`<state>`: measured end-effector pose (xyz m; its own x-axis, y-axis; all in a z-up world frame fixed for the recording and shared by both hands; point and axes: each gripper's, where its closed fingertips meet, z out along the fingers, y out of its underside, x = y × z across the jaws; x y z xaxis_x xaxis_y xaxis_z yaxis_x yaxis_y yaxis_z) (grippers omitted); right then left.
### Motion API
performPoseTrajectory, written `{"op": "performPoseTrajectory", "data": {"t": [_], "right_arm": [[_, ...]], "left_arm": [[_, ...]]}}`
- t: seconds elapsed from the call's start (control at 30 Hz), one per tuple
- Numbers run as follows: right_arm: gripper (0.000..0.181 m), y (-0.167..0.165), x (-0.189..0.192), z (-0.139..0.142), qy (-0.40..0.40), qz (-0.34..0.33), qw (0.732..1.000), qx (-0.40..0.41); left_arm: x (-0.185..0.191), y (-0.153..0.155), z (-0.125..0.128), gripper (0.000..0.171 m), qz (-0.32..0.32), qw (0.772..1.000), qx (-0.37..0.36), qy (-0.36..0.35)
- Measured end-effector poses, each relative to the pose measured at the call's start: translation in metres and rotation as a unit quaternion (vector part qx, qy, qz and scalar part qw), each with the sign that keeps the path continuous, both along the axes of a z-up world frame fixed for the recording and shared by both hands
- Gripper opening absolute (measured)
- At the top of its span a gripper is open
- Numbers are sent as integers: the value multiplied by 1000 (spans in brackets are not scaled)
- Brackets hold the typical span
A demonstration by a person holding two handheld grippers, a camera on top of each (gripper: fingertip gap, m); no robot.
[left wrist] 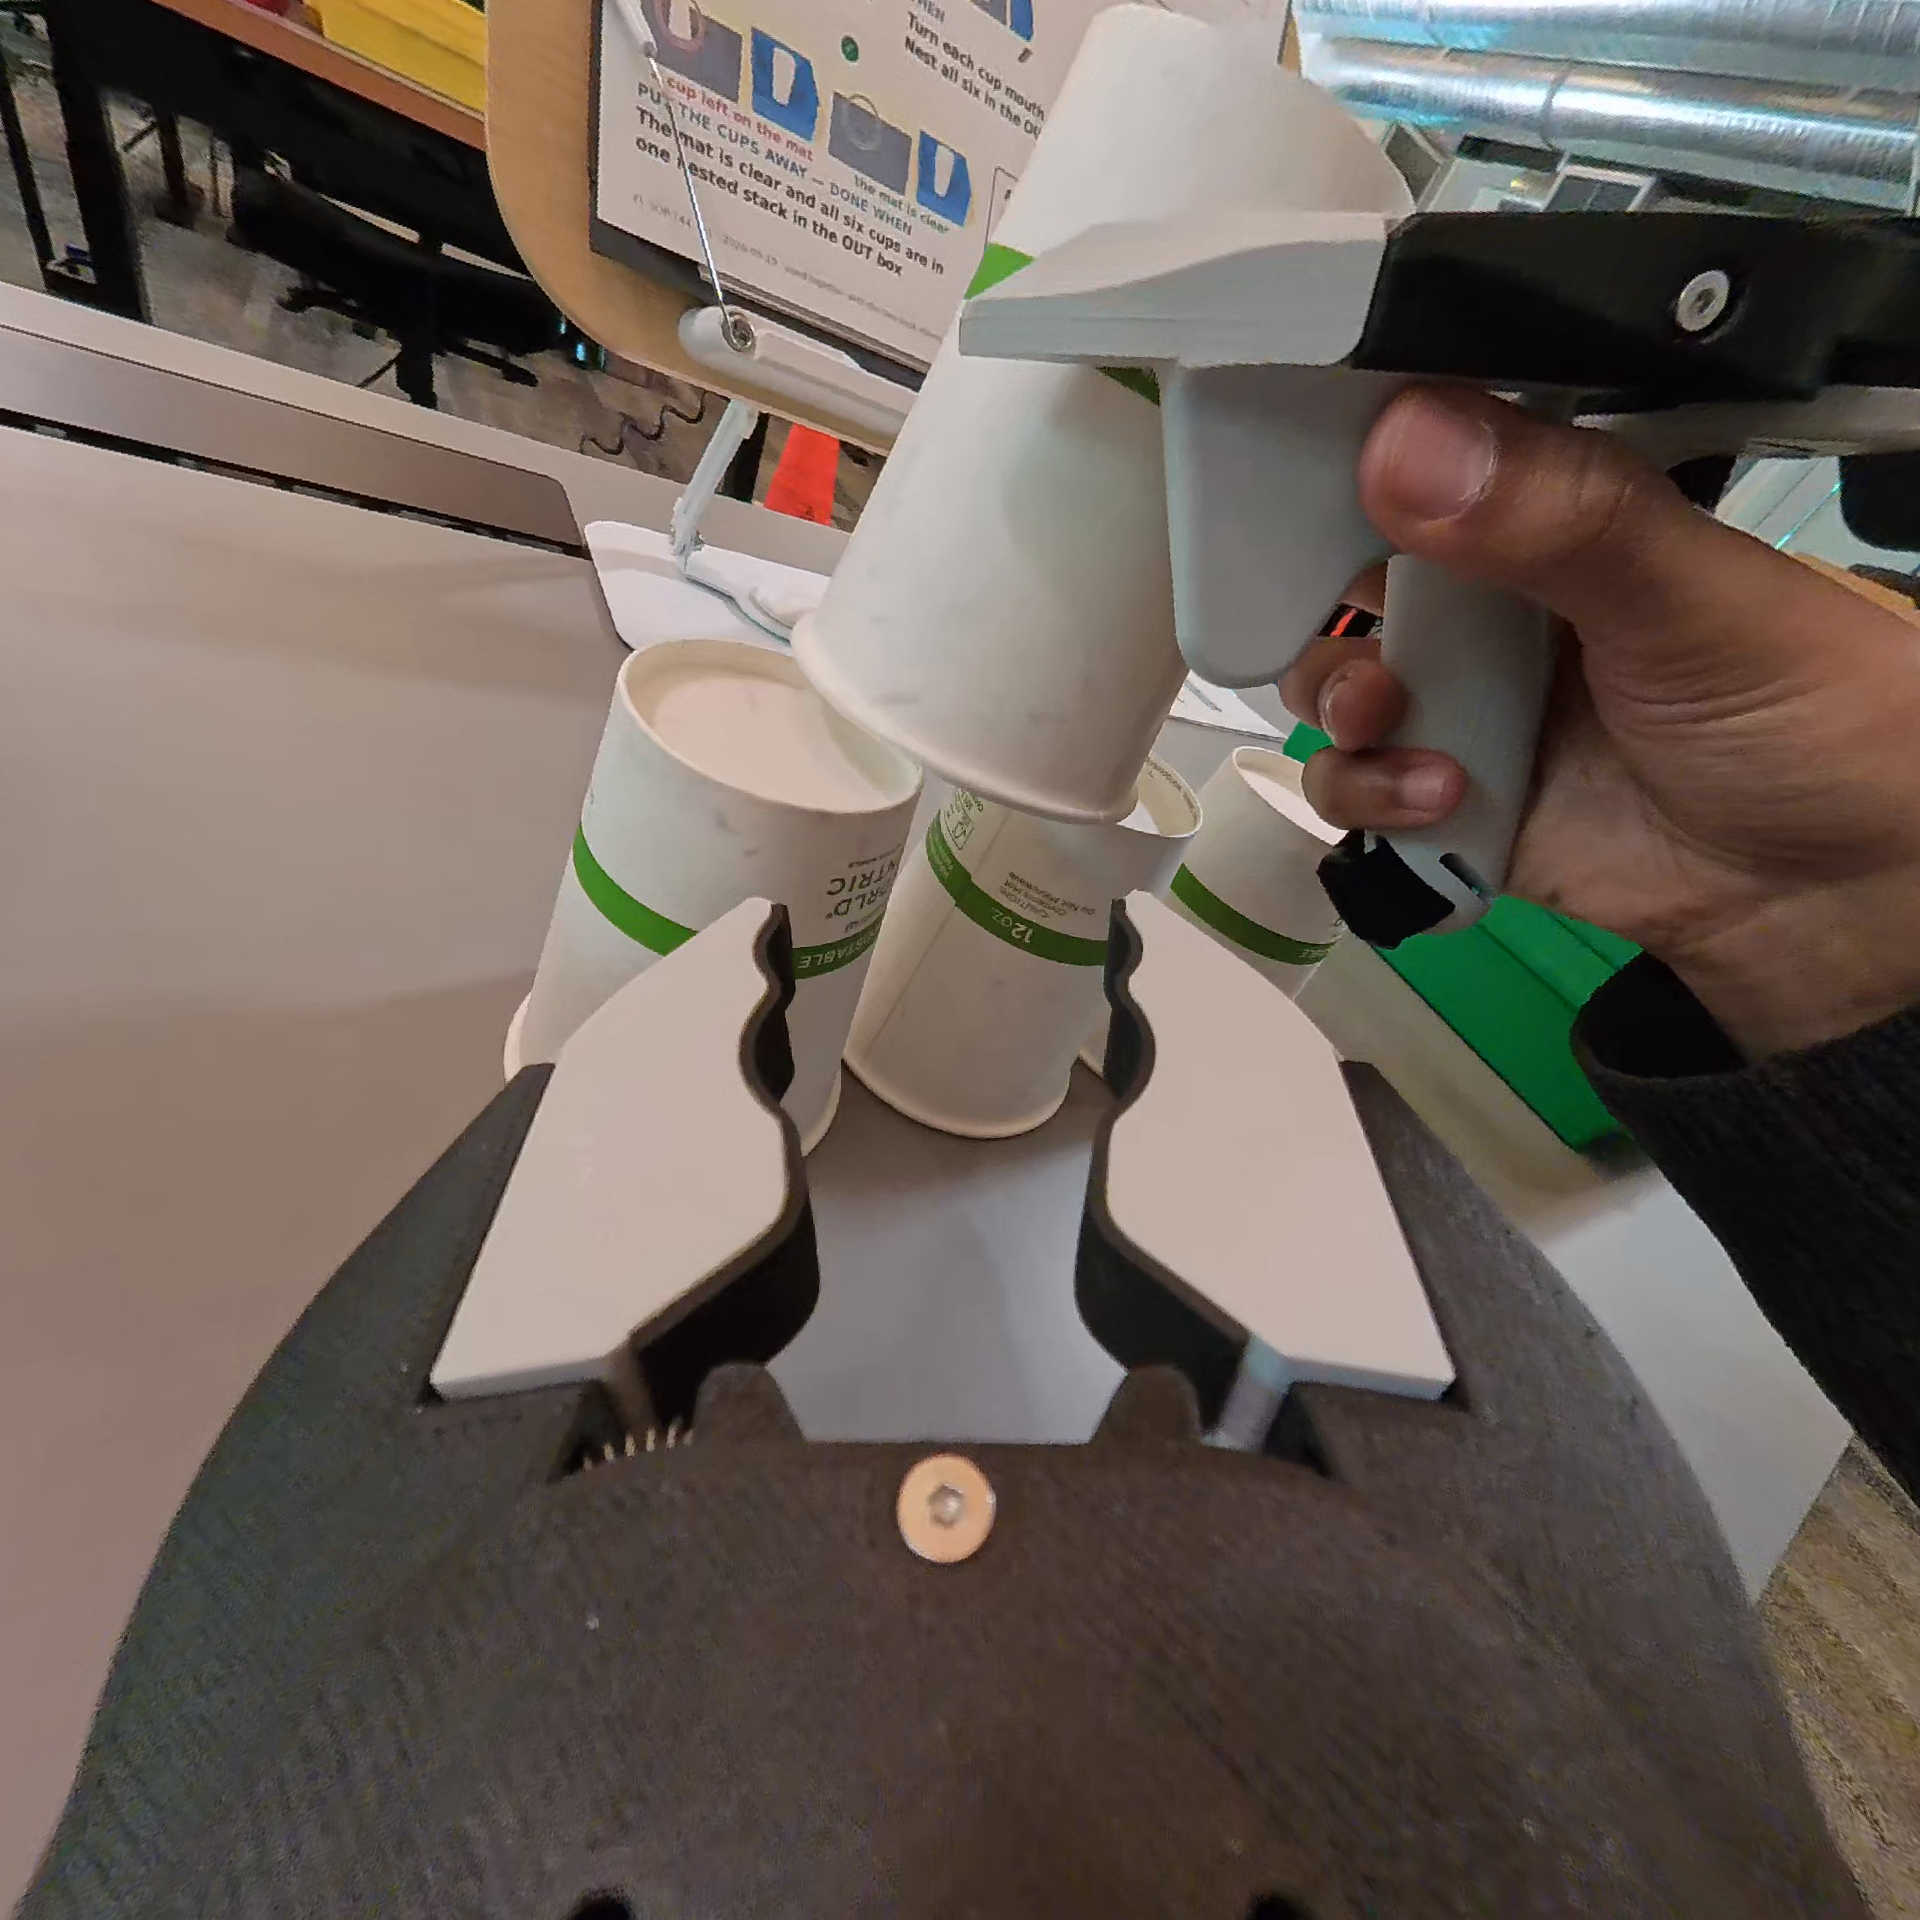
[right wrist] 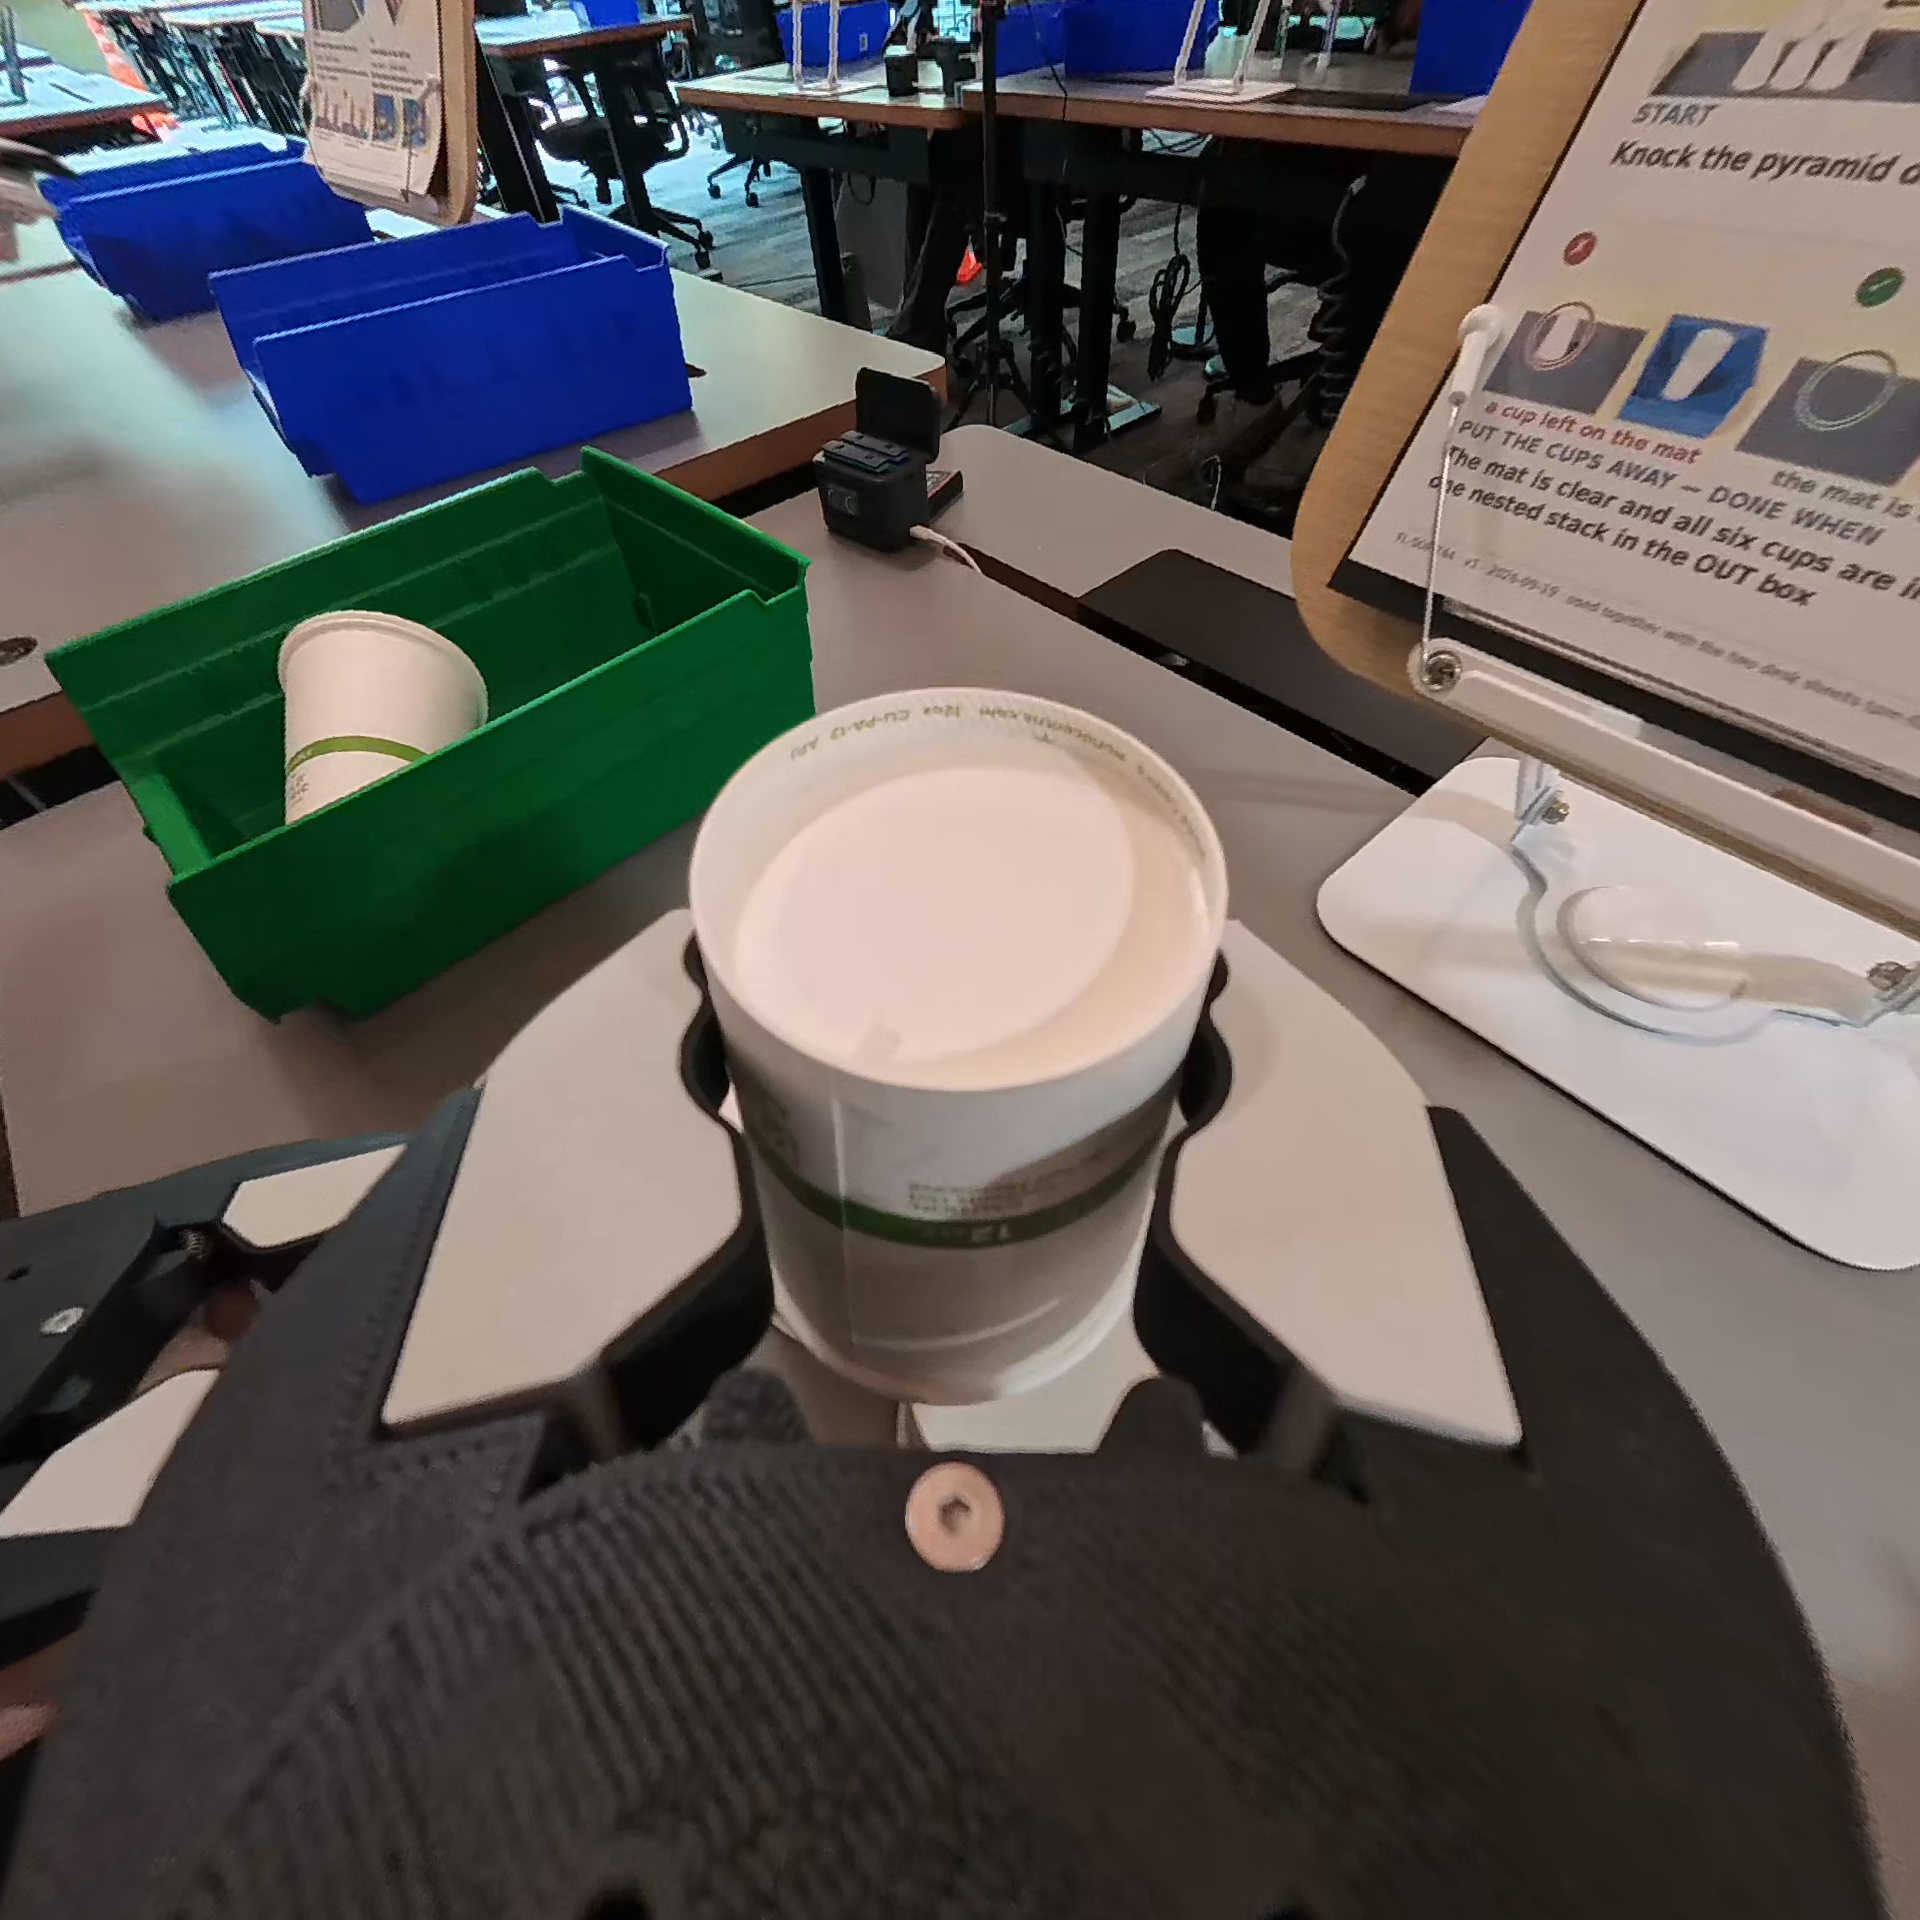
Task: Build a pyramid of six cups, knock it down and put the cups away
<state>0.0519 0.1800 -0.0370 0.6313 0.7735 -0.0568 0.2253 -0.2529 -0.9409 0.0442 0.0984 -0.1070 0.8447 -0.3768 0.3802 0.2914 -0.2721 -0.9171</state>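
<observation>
My left gripper (left wrist: 945, 935) is open and empty, its fingers on either side of a view onto three white paper cups with green bands. They stand upside down close together on the grey table: a left cup (left wrist: 717, 831), a middle cup (left wrist: 987, 987) and a right cup (left wrist: 1247, 862). My right gripper (right wrist: 956, 1049) is shut on another white paper cup (right wrist: 956, 997), whose base faces away from the camera. In the left wrist view this held cup (left wrist: 997, 582) hangs tilted just above the three standing cups, and a hand (left wrist: 1621, 727) holds the right gripper.
A green bin (right wrist: 499, 831) on the table holds one cup (right wrist: 364, 707) lying tilted; the bin also shows in the left wrist view (left wrist: 1496, 997). Blue bins (right wrist: 457, 353) stand behind it. An instruction board (right wrist: 1683, 416) on a white stand (right wrist: 1455, 935) is at the right. A small black device (right wrist: 883, 478) sits farther back.
</observation>
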Motion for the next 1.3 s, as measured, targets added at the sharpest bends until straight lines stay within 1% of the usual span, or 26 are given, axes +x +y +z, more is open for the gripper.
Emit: {"op": "performPoseTrajectory", "data": {"t": [0.17,0.37,0.47,0.67,0.77,0.83,0.9,0.97,1.0,1.07,1.1,1.2,1.27,1.3], "right_arm": [[89,-3,-2,-3,-23,5,1000,17],[89,-4,-2,-3,-31,6,999,27],[93,-5,-2,-3,-37,7,999,30],[100,-10,5,6,-33,6,999,31],[97,-22,17,18,-5,-2,1000,19],[94,-42,27,35,46,0,999,23],[93,-63,41,46,80,-1,996,32],[91,-86,54,44,96,0,994,43],[90,-97,59,37,94,8,995,44],[90,-117,72,13,68,16,997,42],[89,-123,80,0,57,11,997,41],[83,-141,97,-33,72,11,997,13],[81,-149,102,-48,110,13,993,-29],[80,-153,102,-53,131,19,990,-53]], "left_arm": [[-1,1,-2,59,2,1000,-5,-5],[-2,2,-3,59,7,1000,-5,2],[-3,2,-3,59,9,1000,-5,2],[-2,2,-3,59,8,1000,-7,1],[-2,2,-3,59,8,1000,-7,4],[-3,3,-2,59,10,1000,-5,4],[-6,3,1,58,15,1000,1,5],[-7,1,9,58,13,1000,17,-13],[-7,-1,19,59,9,999,35,-35],[-15,-7,42,58,23,994,81,-68],[-22,-8,52,57,39,991,104,-69],[-58,-10,84,55,105,980,168,-26],[-98,-10,105,55,166,965,201,19],[-124,-10,112,55,204,956,207,41]]}}
